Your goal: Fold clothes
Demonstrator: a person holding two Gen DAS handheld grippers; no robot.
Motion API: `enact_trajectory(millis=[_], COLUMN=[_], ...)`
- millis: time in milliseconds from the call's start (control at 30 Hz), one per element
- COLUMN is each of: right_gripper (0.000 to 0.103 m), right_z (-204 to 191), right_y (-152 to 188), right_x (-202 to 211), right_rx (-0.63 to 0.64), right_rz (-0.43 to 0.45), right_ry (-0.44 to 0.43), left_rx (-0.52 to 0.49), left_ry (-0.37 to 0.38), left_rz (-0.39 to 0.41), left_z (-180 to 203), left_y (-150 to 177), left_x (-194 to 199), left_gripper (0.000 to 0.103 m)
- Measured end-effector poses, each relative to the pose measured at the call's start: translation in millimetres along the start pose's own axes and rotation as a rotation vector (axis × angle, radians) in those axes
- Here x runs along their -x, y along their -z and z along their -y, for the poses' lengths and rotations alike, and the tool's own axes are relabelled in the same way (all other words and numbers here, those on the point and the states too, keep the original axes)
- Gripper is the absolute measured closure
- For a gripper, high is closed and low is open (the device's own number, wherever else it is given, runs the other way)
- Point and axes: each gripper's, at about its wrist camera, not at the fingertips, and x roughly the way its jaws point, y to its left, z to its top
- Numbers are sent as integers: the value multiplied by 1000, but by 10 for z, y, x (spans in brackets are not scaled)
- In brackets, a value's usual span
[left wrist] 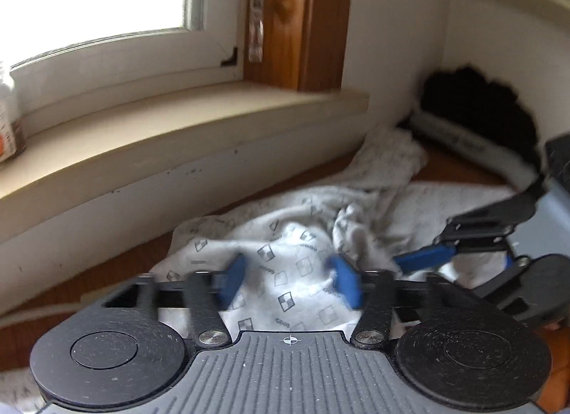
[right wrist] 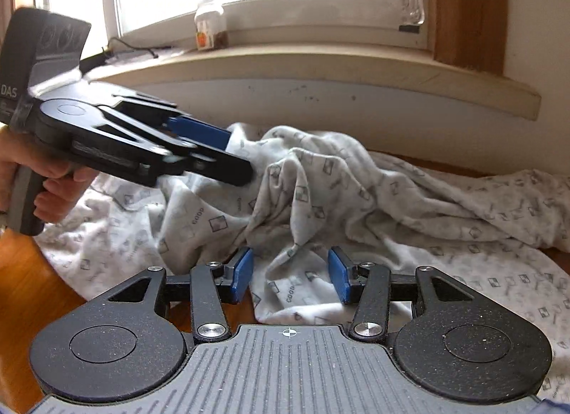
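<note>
A white garment with a grey square print lies crumpled on a wooden table below the window; it also shows in the left wrist view. My left gripper is open, its blue pads on either side of a raised fold of cloth. In the right wrist view the left gripper comes in from the left, its tips pressed into a bunched ridge of the garment. My right gripper is open, low over the garment's front edge. In the left wrist view it enters from the right, its tips at the cloth.
A window sill runs along the wall behind the table, with a small jar on it. A dark item lies in the far right corner against the wall. Bare wooden table shows at the left.
</note>
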Motion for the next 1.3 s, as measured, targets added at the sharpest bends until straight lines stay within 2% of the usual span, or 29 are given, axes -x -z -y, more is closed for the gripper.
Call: enact_trajectory(millis=[33, 67, 167, 233, 367, 533, 600, 667, 733, 833, 900, 967, 1100, 1267, 1300], right_gripper=[70, 95, 98, 98, 99, 98, 95, 91, 84, 80, 72, 70, 70, 70, 70], right_z=[0, 8, 61, 65, 92, 67, 133, 256, 399, 631, 841, 1003, 1258, 1371, 1407], right_y=[10, 20, 82, 199, 532, 849, 873, 842, 810, 811, 888, 1021, 1258, 1413, 1446], right_x=[-4, 8, 147, 325, 840, 1374, 1540, 1687, 1810, 1873, 1859, 1822, 1723, 1899, 1942], right_rx=[6, 9, 20, 55, 43, 22, -14, -56, -98, -162, -216, -244, -269, -250, -255], right_rz=[1, 6, -20, -41, -89, -131, -100, -61, -23, 3, 7, 2, -7, 6, 4], right_ry=[5, 8, -14, -5, -49, -36, -21, 10, 58, 155, 236, 296, 362, 407, 419], left_rx=[-8, -15, -11, -7, -14, 12, 28, 52, 80, 125, 140, 140, 134, 126, 126], left_ry=[-17, -33, -103, -140, -207, -220, -204, -189, -175, -147, -135, -133, -137, -150, -155], left_rz=[7, 13, 69, 91, 110, 92, 85, 86, 92, 98, 95, 86, 80, 65, 61], left_z=[-1, -2, -66, -131, -241, -350, -377, -411, -453, -524, -552, -567, -582, -602, -609], left_y=[0, 1, -42, -78, -118, -96, -61, -13, 32, 91, 124, 148, 182, 212, 226], left_x=[-1, -1, 121, 217, 332, 315, 294, 262, 237, 216, 201, 197, 238, 235, 229], left_gripper=[97, 97, 97, 97, 97, 97, 95, 94, 86, 86, 86, 86, 86, 83, 80])
